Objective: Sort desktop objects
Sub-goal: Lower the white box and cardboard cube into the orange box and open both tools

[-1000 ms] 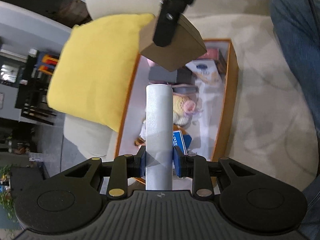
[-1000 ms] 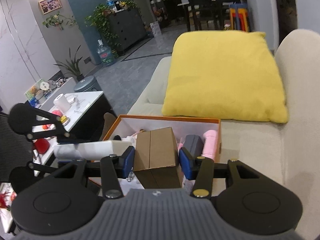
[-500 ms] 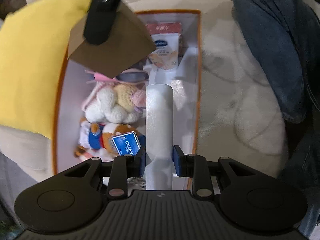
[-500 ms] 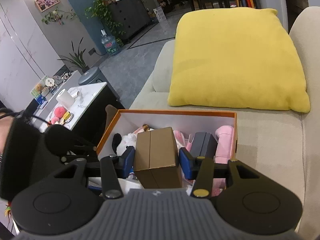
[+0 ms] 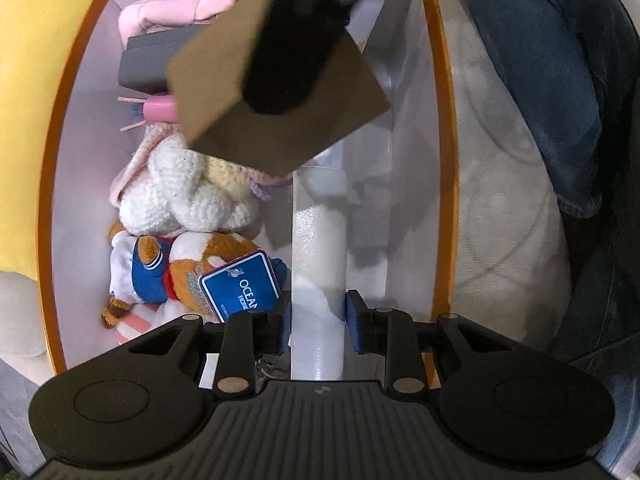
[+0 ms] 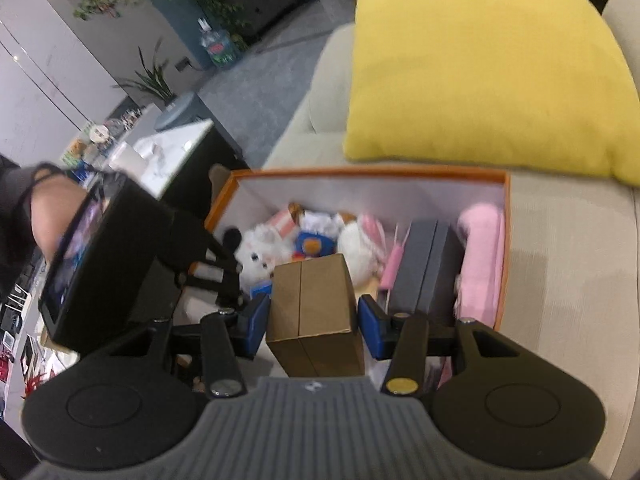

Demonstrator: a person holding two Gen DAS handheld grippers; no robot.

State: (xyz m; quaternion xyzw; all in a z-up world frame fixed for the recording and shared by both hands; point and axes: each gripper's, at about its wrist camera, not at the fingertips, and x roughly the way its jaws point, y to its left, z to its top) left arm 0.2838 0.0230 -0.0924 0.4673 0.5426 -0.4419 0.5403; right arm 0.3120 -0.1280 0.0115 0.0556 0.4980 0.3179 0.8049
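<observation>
My left gripper (image 5: 318,322) is shut on a white cylinder (image 5: 319,264) and holds it over the right side of an orange storage box (image 5: 440,128) with a white inside. My right gripper (image 6: 314,320) is shut on a brown cardboard box (image 6: 314,300) and holds it above the same orange box (image 6: 360,173). That cardboard box (image 5: 280,92) and the right gripper's dark finger hang above the orange box in the left wrist view. The left gripper's body (image 6: 104,264) shows at the left of the right wrist view.
The orange box holds plush toys (image 5: 188,192), a blue tag (image 5: 240,286), a dark grey case (image 5: 148,60), and pink items (image 5: 168,16). It sits on a beige sofa (image 6: 560,280) beside a yellow cushion (image 6: 480,60). A person's jeans-clad leg (image 5: 540,60) is at right.
Both grippers have moved closer over the orange box. The cardboard box has come lower into the left wrist view. The left gripper now appears beside the right one.
</observation>
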